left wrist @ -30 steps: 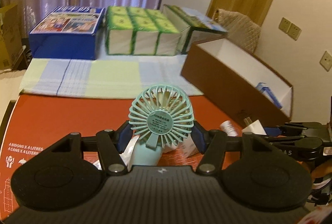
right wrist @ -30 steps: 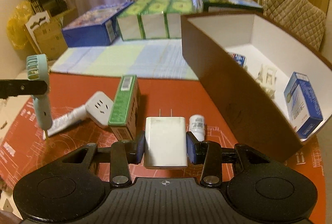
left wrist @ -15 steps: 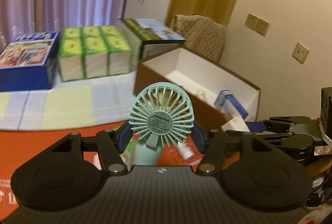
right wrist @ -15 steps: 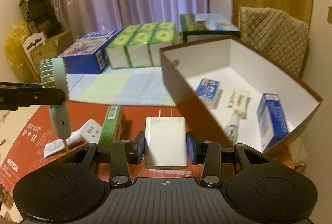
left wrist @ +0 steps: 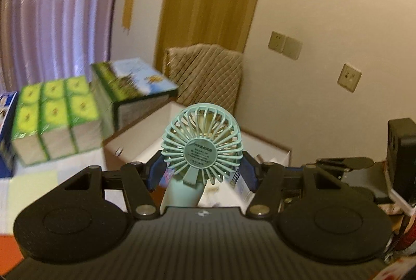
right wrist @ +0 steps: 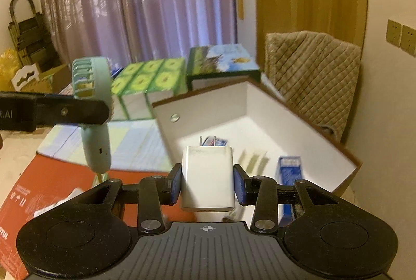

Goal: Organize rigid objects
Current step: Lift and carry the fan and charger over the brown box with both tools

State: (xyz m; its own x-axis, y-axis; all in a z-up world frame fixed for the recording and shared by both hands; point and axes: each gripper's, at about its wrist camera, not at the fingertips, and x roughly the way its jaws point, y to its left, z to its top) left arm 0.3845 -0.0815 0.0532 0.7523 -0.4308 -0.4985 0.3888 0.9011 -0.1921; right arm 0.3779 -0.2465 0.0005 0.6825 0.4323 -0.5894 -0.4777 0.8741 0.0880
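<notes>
My left gripper [left wrist: 201, 168] is shut on a mint-green handheld fan [left wrist: 201, 143], held up in the air in front of the brown box with a white inside [left wrist: 145, 142]. The fan also shows side-on in the right wrist view [right wrist: 92, 108]. My right gripper [right wrist: 207, 182] is shut on a white plug charger [right wrist: 207, 176], its two prongs pointing forward over the open box [right wrist: 260, 124]. In the box lie a blue carton [right wrist: 288, 173], a small blue packet [right wrist: 215, 142] and a pale strip-like item [right wrist: 253, 161].
Green cartons [right wrist: 148, 77], a green-and-blue picture box [right wrist: 221, 59] and a quilted cushion [right wrist: 312, 72] stand behind the box. A red cardboard sheet [right wrist: 52, 186] and a striped cloth [right wrist: 135, 147] lie below left. Wall sockets [left wrist: 349, 77] are at right.
Both grippers have risen and swung right toward the brown box, still holding the fan and the charger. The charger is now over the box's opening.
</notes>
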